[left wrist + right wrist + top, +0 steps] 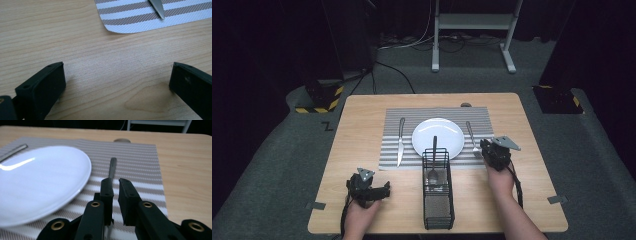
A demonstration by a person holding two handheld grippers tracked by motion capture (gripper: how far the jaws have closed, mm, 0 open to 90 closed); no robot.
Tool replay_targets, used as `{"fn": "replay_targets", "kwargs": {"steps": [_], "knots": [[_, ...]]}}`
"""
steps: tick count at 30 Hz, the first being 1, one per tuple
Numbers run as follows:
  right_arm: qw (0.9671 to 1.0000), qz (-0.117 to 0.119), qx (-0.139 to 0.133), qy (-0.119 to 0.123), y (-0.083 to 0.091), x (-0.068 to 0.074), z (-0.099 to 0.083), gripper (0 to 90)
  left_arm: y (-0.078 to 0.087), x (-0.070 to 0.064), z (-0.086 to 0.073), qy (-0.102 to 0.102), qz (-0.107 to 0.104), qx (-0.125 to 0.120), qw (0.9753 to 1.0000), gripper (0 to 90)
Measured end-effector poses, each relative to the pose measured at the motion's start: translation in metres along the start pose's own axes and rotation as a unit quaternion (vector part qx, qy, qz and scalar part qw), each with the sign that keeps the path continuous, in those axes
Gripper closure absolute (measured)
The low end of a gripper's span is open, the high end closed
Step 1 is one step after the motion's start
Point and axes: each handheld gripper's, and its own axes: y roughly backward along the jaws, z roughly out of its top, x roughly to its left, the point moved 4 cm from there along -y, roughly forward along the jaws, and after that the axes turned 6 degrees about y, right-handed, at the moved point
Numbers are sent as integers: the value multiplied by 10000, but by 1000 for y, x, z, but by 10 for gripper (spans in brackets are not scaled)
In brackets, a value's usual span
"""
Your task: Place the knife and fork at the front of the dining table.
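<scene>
Nearest the person, the left gripper rests low on the bare wood of the table, its jaws spread wide with nothing between them. In its own view the knife tip and a corner of the striped mat lie well ahead, so this hand seems parked out of the way while the other works.

Between the two hands stands a black wire basket with a spoon leaning in it, handle up toward the plate; it looks like the store from which the place is being laid.

Farther on, the right gripper sits over the near end of the fork, which lies on the mat just right of the white plate. Its jaws stand close together with a narrow gap, straddling the fork, but whether they pinch it cannot be told. The fork lies parallel to the knife on the plate's far side, as a place setting would ask.
</scene>
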Motion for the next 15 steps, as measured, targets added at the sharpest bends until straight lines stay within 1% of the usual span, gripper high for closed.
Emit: {"fn": "replay_targets", "kwargs": {"steps": [2, 4, 6, 10, 11, 15], "knots": [[9998, -100, 90, 114, 6, 0, -6, 824, 0, 0, 0, 3, 1, -2, 10000, 8], [9995, -189, 220, 154, 9, -1, -11, 831, 0, 0, 0, 2, 0, -1, 10000, 9], [9989, -223, 394, 153, 11, -3, -18, 831, 0, 0, 0, 2, 0, 0, 10000, 9], [9973, -205, 668, 232, 8, -4, -29, 831, 0, 0, 0, 4, 0, -1, 10000, 9], [9971, -179, 708, 192, 8, -3, -30, 831, 0, 0, 0, 4, 0, 0, 10000, 9], [9971, -66, 723, 245, 7, 4, -33, 833, 0, 0, 0, 6, -4, 2, 10000, 9]]}}
